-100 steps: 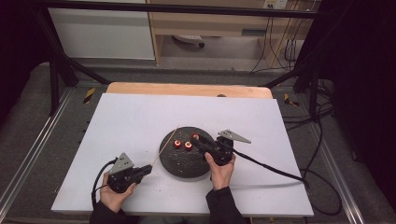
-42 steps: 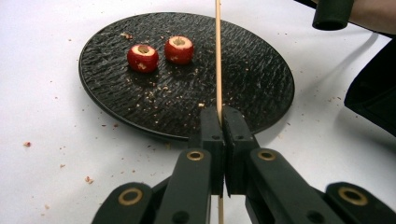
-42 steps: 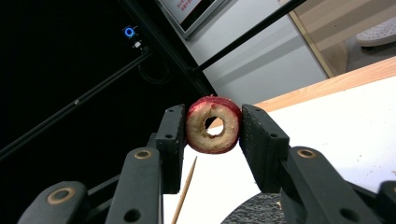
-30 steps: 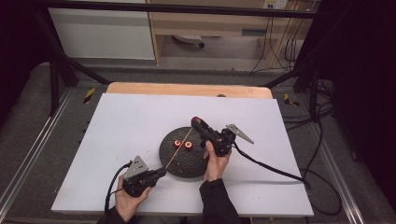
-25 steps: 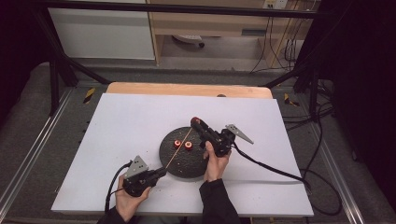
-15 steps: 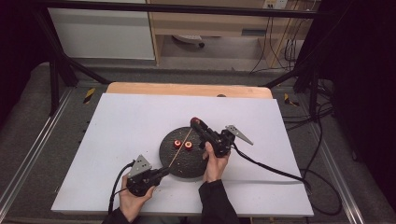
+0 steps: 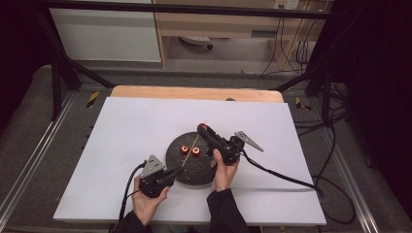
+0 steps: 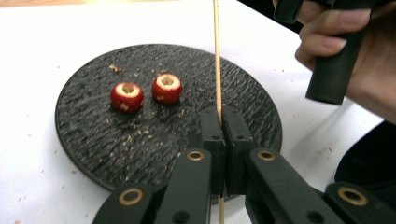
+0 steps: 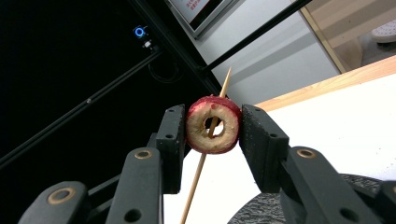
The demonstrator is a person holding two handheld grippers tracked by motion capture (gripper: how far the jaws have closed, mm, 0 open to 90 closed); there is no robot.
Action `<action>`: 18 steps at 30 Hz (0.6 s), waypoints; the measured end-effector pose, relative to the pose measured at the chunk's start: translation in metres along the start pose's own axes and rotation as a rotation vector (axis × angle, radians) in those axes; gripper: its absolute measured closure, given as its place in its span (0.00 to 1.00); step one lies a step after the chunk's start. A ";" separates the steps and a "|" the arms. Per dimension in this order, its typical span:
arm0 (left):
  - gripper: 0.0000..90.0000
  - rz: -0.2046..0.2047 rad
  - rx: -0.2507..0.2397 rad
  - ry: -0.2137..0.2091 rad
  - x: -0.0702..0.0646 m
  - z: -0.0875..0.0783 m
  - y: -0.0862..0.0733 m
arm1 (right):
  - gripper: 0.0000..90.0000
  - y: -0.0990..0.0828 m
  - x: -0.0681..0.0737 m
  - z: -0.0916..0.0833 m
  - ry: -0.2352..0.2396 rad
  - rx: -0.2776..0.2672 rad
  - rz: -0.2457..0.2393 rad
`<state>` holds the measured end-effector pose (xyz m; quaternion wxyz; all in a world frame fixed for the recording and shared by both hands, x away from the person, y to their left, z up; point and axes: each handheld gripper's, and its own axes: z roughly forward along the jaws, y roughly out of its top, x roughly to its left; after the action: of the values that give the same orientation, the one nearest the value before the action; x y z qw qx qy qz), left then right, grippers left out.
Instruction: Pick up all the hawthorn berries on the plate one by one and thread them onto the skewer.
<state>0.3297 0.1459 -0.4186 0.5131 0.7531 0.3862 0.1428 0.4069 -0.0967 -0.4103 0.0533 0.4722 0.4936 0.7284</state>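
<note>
My left gripper (image 7: 179,170) (image 8: 222,112) is shut on a thin wooden skewer (image 7: 192,145) (image 8: 216,56) at the near rim of a black round plate (image 7: 194,171) (image 8: 84,135). The skewer slants up and away across the plate. My right gripper (image 7: 201,128) (image 9: 212,122) is raised over the plate's far edge, shut on a red cored fruit ring (image 9: 213,124) (image 7: 201,127). In the right gripper view the skewer (image 9: 201,163) passes through the ring's hole, and its tip pokes out beyond. Two more red cored fruits (image 7: 184,149) (image 7: 196,151) (image 8: 127,96) (image 8: 166,87) sit on the plate.
The plate rests on a white tabletop (image 7: 121,131) with a wooden strip (image 7: 194,93) along the far edge. Crumbs are scattered over the plate. Cables (image 7: 282,174) trail from the grippers across the table. A black frame (image 7: 58,73) surrounds the table.
My left gripper has moved right and forward with the skewer, pushing its tip through the fruit ring. The right gripper, earlier down at the plate, has stayed raised and still.
</note>
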 end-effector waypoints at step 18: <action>0.98 0.001 -0.015 -0.022 0.001 0.018 0.029 | 0.69 -0.002 0.005 -0.007 0.010 0.033 -0.018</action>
<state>0.3542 0.1294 -0.4006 0.5230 0.7509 0.3789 0.1378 0.3987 -0.0977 -0.4088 0.0498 0.4650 0.5101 0.7218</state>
